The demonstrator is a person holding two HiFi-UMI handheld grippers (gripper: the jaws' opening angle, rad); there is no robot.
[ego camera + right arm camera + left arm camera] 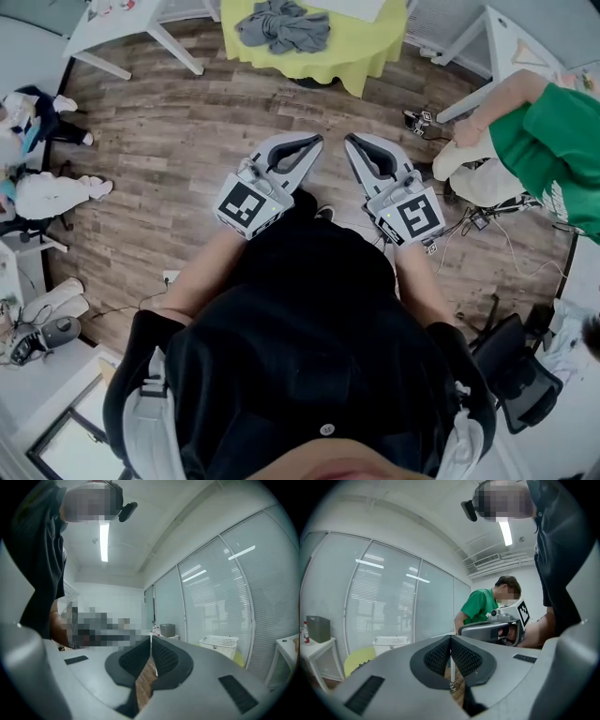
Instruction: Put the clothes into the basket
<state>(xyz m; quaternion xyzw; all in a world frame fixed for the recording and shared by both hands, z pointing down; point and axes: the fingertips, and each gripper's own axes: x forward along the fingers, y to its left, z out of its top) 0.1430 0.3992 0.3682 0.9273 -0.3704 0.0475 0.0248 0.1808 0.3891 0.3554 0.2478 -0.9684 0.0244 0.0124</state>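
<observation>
A heap of grey clothes [281,26] lies on a round table with a yellow cloth [361,47], far ahead of me across the wood floor. A white slotted basket [392,641] stands by the glass wall in the left gripper view, and the basket [219,642] also shows in the right gripper view. I hold both grippers side by side at waist height, well short of the table. My left gripper [316,142] is shut, its ribbed pads [440,656] meeting with nothing between them. My right gripper [350,142] is shut and empty too, pads [161,656] together.
A person in a green shirt [548,141] sits close on my right, with cables [478,220] on the floor beside them. White tables stand at the back left [122,23] and back right [506,47]. A black chair [520,375] is at my right rear. Someone's legs [52,192] are at the left.
</observation>
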